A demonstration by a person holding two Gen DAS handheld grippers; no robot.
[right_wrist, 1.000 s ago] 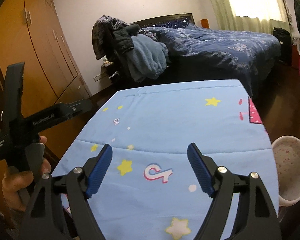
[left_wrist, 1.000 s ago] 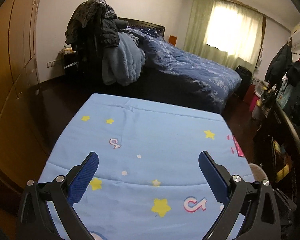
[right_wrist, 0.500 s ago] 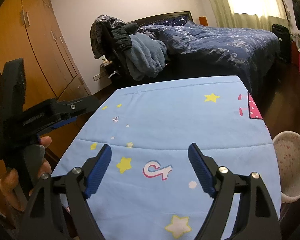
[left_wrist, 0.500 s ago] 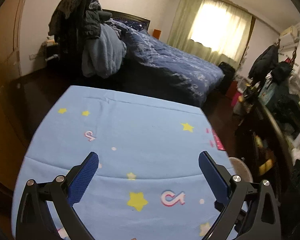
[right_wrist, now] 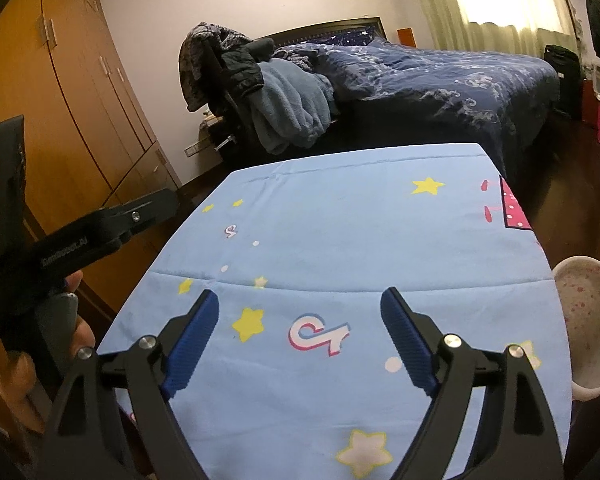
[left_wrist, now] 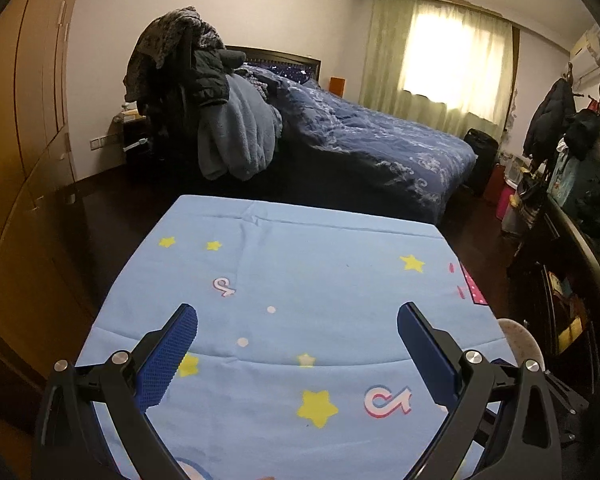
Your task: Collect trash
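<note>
My left gripper is open and empty above a table covered with a light blue star-print cloth. My right gripper is open and empty above the same cloth. The left gripper's body also shows at the left edge of the right wrist view. A white speckled bin stands beside the table's right edge; its rim shows in the left wrist view. I see no trash on the cloth.
A bed with a dark blue quilt stands beyond the table. A chair piled with jackets and a blue blanket stands by it. Wooden wardrobes line the left. A cluttered dark shelf stands on the right.
The left wrist view swung right half a second ago and has swung back left. The right gripper has tilted slightly. Both grippers stay open.
</note>
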